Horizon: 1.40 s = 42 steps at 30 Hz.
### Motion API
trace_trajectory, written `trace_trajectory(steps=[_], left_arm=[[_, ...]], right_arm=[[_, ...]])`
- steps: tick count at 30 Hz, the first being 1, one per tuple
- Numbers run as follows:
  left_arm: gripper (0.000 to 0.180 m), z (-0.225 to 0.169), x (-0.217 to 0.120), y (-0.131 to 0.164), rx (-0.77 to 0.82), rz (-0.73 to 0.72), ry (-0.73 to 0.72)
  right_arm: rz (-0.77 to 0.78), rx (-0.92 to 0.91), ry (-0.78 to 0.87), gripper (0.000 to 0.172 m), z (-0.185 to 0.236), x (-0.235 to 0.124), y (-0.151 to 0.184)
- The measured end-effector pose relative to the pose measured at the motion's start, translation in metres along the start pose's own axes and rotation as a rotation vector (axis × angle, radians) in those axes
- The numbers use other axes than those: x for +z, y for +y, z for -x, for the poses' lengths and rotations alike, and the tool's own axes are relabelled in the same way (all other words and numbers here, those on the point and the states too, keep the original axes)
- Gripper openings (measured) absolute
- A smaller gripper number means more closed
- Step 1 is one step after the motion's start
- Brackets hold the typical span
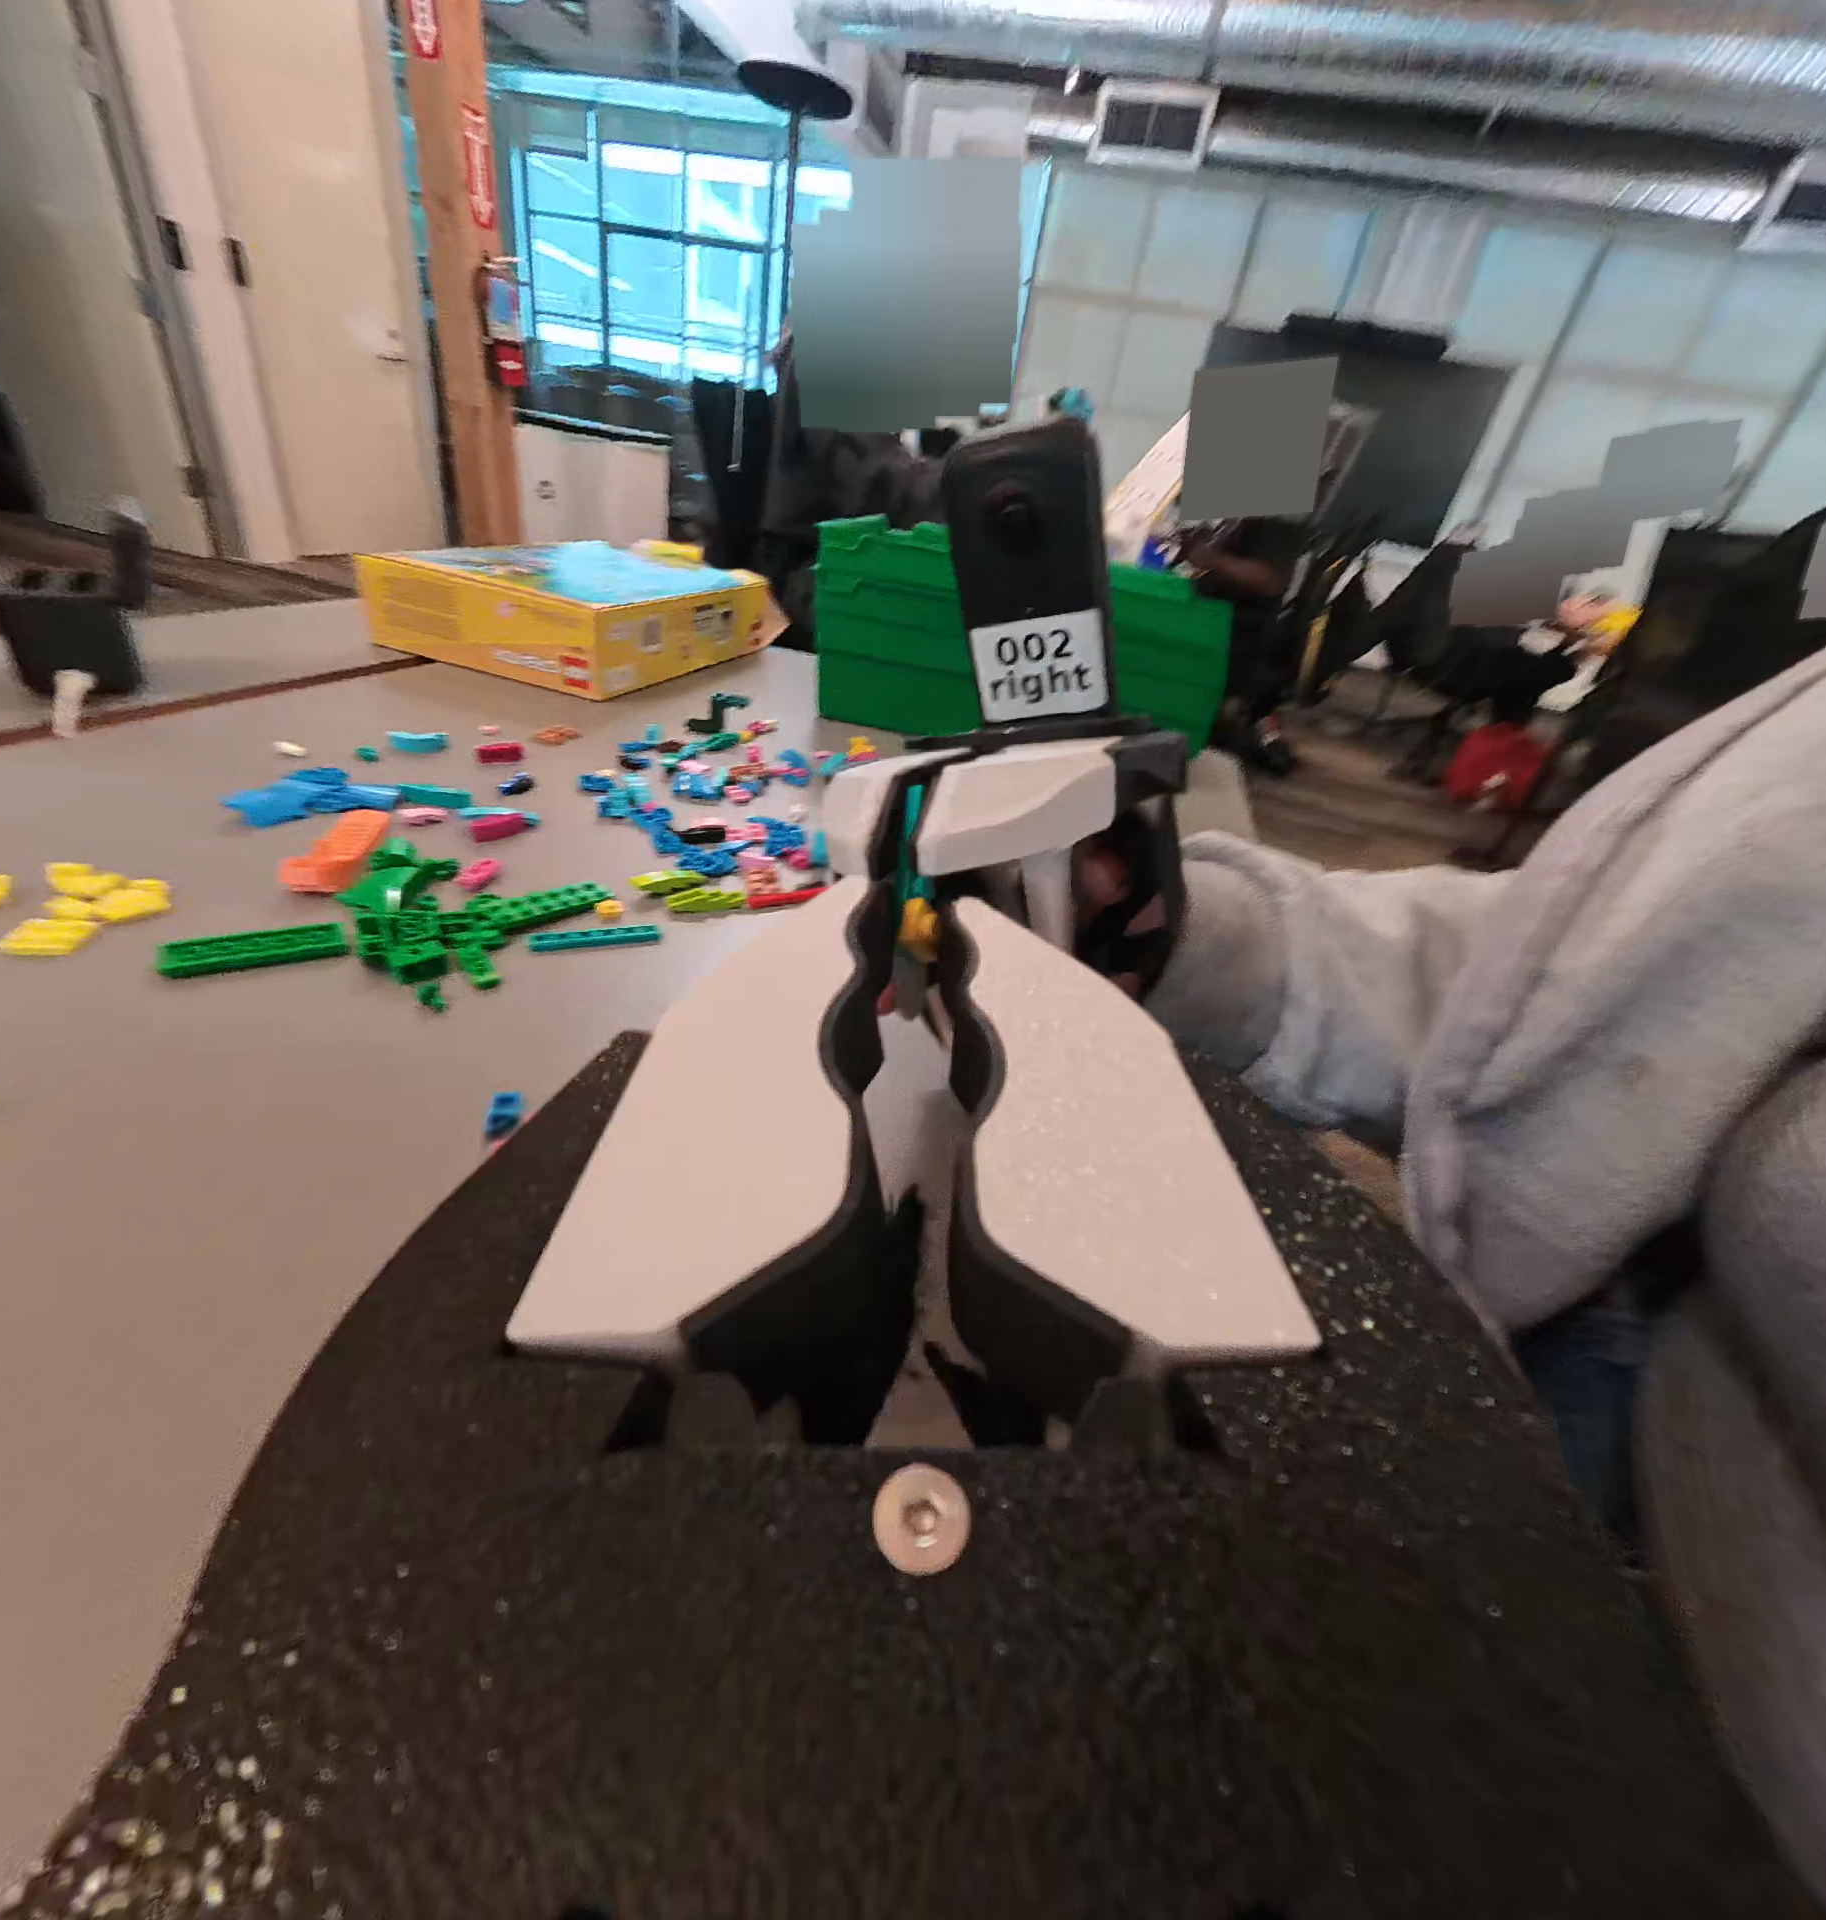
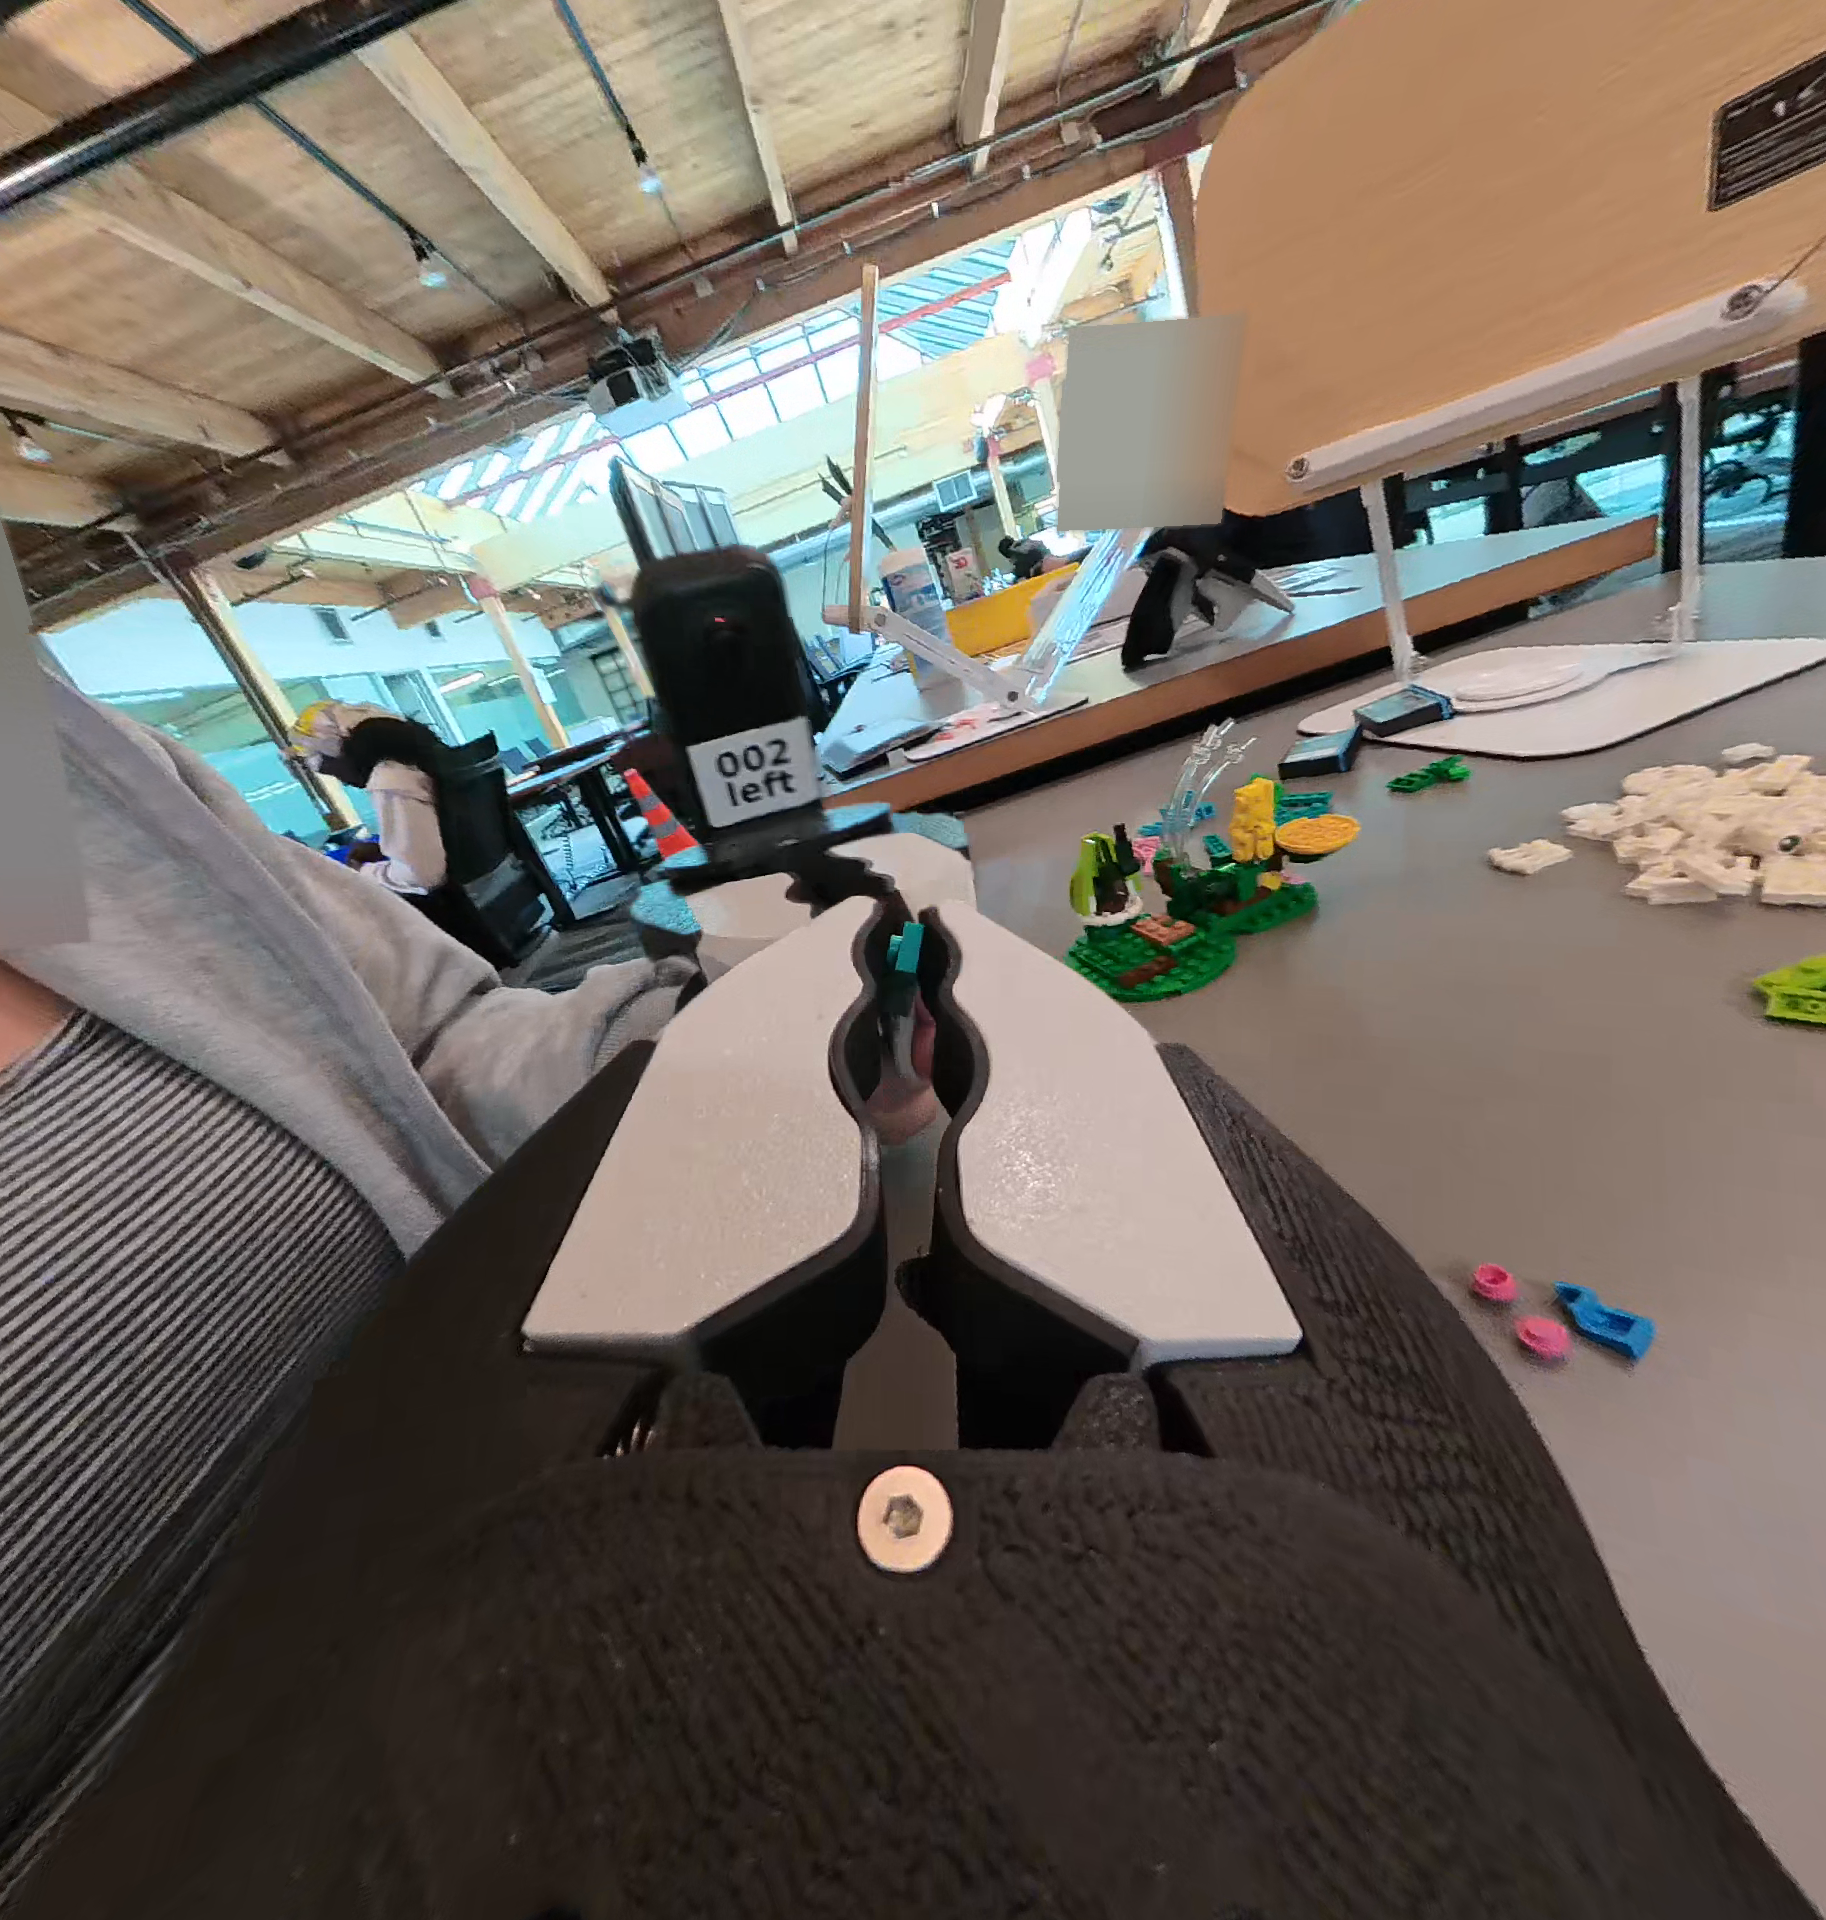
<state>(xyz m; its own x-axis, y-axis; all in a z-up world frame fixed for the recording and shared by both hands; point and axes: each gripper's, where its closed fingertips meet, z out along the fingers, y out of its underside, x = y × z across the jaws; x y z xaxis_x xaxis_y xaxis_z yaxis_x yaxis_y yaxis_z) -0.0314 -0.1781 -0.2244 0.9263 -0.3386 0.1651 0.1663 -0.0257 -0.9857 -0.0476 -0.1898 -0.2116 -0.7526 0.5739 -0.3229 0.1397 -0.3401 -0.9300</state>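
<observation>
Both tools meet tip to tip above the worktop (image 1: 265, 1195), sharing one small brick assembly. Left tool (image 1: 914, 935) is clamped on its yellow and grey end; the yellow piece (image 1: 919, 923) sits between the black pads. Right tool (image 2: 904, 961) is clamped on the teal end (image 2: 904, 951), pads close together around it. The other tool's white fingers block most of the assembly in each view, so its full shape can't be told.

Around, left wrist view: loose bricks scattered on the worktop, a green pile (image 1: 421, 925), yellow pieces (image 1: 78, 899), an orange piece (image 1: 335, 850), blue and pink mix (image 1: 701, 800). Yellow toy box (image 1: 566, 613) lies farther back, green crate (image 1: 888, 634) beside it. Grey sleeve (image 1: 1408, 935) fills the right side.

Right wrist view: a finished green-base build (image 2: 1189, 894) stands just right of the tools, a white brick pile (image 2: 1719, 831) farther right, lime pieces (image 2: 1813, 992), two pink round pieces (image 2: 1517, 1311) and a blue piece (image 2: 1605, 1317) near the tool body.

Writing: a white printed label on each tool's camera mount, print on the toy box; not transcribed.
</observation>
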Motion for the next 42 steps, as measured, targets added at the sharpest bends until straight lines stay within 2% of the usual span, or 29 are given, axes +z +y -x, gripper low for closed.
trace_trajectory(steps=[4, 6, 12, 15, 20, 22, 27, 30, 33, 36, 39, 42], left_arm=[[0.008, -0.005, -0.001, -0.004, -0.141, -0.064, 0.113], [0.008, -0.004, -0.001, -0.005, -0.149, -0.087, 0.117], [0.012, 0.016, -0.006, -0.004, 0.251, -0.077, -0.216], [0.014, 0.029, -0.017, -0.013, 0.357, -0.11, -0.379], [0.018, 0.028, -0.011, -0.005, 0.427, -0.044, -0.391], [0.016, 0.026, -0.009, -0.003, 0.465, -0.031, -0.396], [0.014, 0.026, -0.008, -0.003, 0.485, -0.028, -0.408], [0.012, 0.028, -0.009, -0.003, 0.472, -0.032, -0.417], [0.0, 0.027, -0.01, -0.006, 0.468, -0.049, -0.415], [0.0, 0.024, -0.016, -0.017, 0.508, -0.115, -0.433], [0.0, 0.031, -0.017, -0.019, 0.529, -0.106, -0.481], [0.0, 0.041, -0.019, -0.02, 0.535, -0.1, -0.539]], right_arm=[[-0.02, 0.03, -0.04, 0.004, 0.005, -0.001, -0.002], [-0.027, 0.041, -0.046, 0.004, 0.005, 0.0, -0.003], [-0.082, -0.033, 0.077, 0.003, -0.009, 0.001, -0.003], [-0.148, -0.029, 0.161, 0.003, -0.02, -0.005, -0.009], [-0.209, -0.042, 0.244, 0.003, -0.032, -0.015, -0.018], [-0.229, -0.091, 0.322, 0.002, -0.039, -0.02, -0.022], [-0.21, -0.35, 0.595, 0.003, -0.055, -0.036, -0.031], [-0.181, -0.502, 0.69, 0.003, -0.054, -0.039, -0.035], [-0.15, -0.598, 0.684, 0.003, -0.047, -0.032, -0.033], [-0.136, -0.66, 0.68, 0.003, -0.042, -0.027, -0.031], [-0.106, -0.669, 0.655, 0.003, -0.042, -0.021, -0.023], [-0.075, -0.703, 0.542, 0.003, -0.031, -0.005, -0.014]])
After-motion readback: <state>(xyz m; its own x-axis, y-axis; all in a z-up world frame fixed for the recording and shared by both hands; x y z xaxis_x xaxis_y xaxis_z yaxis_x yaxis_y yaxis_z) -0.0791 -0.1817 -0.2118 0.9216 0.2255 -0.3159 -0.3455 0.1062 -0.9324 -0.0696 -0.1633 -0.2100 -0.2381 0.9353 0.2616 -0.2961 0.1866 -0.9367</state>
